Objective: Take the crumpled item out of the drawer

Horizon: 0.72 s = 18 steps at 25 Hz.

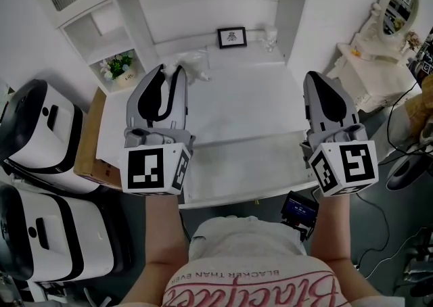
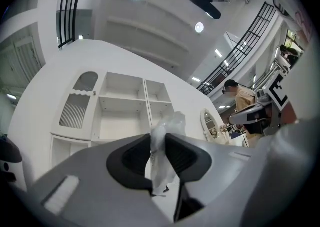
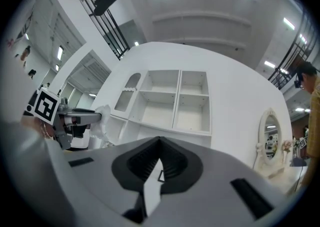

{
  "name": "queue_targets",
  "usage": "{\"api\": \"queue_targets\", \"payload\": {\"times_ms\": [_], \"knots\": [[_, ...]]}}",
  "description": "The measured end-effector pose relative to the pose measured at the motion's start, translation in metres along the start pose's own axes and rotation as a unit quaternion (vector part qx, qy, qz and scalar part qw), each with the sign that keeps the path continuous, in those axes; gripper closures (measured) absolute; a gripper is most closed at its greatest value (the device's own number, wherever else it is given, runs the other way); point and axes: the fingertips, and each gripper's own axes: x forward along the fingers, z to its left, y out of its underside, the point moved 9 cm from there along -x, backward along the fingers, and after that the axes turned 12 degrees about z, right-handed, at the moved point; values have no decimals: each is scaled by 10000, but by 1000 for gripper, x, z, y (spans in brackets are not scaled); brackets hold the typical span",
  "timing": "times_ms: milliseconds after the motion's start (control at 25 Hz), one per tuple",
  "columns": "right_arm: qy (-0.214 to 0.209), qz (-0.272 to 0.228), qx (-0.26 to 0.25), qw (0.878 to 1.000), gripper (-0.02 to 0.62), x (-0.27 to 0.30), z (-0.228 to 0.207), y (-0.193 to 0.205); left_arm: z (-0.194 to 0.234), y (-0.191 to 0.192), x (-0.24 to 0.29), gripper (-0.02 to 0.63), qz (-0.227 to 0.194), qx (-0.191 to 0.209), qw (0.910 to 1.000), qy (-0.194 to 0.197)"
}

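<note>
Overhead, in the head view, the left tool [image 1: 170,69] is being held over the bench [image 1: 250,96], the crumpled item [image 1: 194,62] showing at its tip, upper centre-left. Along the left gripper view, it is being clamped between the jaws. Across the right gripper view, the right tool [image 3: 159,143] is being shown closed on nothing. Slippage is likely being risked: only a thin, slick fold is being pinched.
</note>
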Motion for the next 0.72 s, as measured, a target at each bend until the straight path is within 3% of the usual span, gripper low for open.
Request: {"api": "queue_targets", "payload": {"times_ms": [720], "knots": [[33,63,-169,9998,591,2,0,3,5,-8,-2,506,-163,4,9998,-150]]}}
